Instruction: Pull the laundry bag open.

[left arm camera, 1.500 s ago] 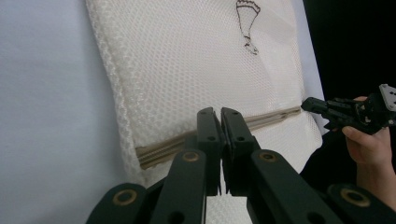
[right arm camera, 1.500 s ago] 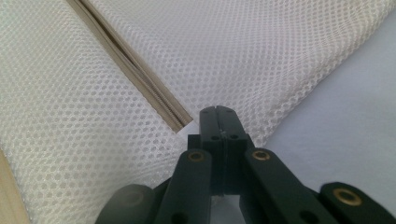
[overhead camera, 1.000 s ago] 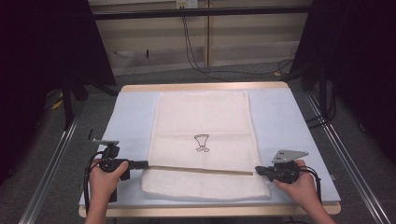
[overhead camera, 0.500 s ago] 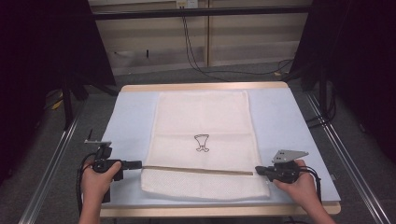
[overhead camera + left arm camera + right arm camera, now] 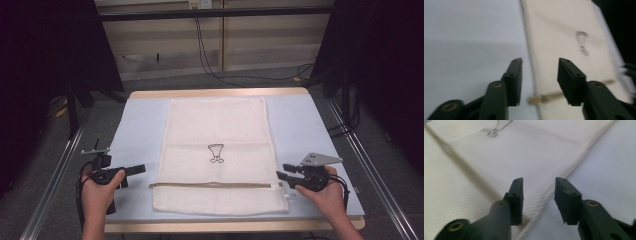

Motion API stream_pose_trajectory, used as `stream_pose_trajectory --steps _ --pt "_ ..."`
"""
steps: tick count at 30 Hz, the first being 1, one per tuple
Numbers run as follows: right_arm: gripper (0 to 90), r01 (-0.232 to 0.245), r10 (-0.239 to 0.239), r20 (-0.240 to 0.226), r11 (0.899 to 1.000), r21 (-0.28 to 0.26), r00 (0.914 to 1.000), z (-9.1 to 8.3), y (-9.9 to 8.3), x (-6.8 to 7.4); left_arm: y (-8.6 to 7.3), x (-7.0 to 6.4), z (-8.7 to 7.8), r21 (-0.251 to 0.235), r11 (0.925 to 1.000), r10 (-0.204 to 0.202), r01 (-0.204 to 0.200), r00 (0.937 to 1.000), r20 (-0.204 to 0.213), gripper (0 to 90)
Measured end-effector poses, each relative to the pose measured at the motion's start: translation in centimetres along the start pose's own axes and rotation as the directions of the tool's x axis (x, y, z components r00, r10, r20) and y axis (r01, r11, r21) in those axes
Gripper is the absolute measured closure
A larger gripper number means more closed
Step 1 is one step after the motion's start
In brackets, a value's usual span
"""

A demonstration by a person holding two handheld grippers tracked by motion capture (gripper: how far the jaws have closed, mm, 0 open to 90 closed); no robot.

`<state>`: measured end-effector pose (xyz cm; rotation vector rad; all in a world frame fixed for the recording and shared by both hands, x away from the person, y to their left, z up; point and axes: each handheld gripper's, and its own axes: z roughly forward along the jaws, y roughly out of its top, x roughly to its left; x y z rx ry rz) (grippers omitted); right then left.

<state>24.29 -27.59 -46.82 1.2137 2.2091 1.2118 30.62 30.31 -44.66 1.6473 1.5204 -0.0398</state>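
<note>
Both forearms come in from the near edge of the table (image 5: 300, 107). The left hand (image 5: 97, 187) sits near the near left corner, holding the left claw (image 5: 136, 170) level and aimed toward the cream mesh bag (image 5: 217, 130). This claw is released, its jaws spread and holding nothing, just off the bag's left edge. The right hand (image 5: 325, 192) rests near the near right corner with the right claw (image 5: 281, 175) pointing left at the bag's near right corner, jaws likewise parted and empty.

The bag lies flat along the middle of the table, reaching nearly from far edge to near edge, with a small dark emblem (image 5: 215, 152) at its centre and a tan zipper strip (image 5: 212, 185) running across near its near end.

The left gripper view shows the strip's end (image 5: 536, 100) between the open jaws. The right gripper view shows the bag's woven texture (image 5: 499, 157) up close, its edge passing between the jaws.
</note>
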Motion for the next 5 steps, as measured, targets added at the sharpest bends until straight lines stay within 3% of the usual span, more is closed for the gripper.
stream_pose_trajectory --steps 1,2,3,4,5 --pt "50.0 0.008 -0.007 0.055 1.0 -0.008 0.9985 -0.3 0.1 -0.4 -0.1 0.0 0.3 -0.067 0.9963 0.051 -0.054 0.9978 -0.044 47.1" --pt "43.2 0.014 -0.014 0.116 1.0 0.003 0.9932 -0.4 0.2 -0.9 -0.2 0.1 0.6 -0.101 0.9856 0.126 -0.136 0.987 -0.1 38.7" --pt "37.9 0.015 -0.019 0.167 1.0 0.026 0.9858 -0.4 0.2 -1.4 -0.3 0.2 1.0 -0.123 0.9676 0.201 -0.221 0.967 -0.157 34.2" --pt "33.0 0.009 -0.017 0.204 0.999 0.041 0.9787 -0.4 0.2 -2.0 -0.3 0.4 1.3 -0.119 0.9479 0.26 -0.295 0.9333 -0.248 31.3" --pt "29.7 0.006 -0.018 0.255 0.999 0.046 0.9667 -0.5 0.2 -2.6 -0.3 0.6 1.6 -0.096 0.9343 0.3 -0.343 0.9028 -0.309 29.2"
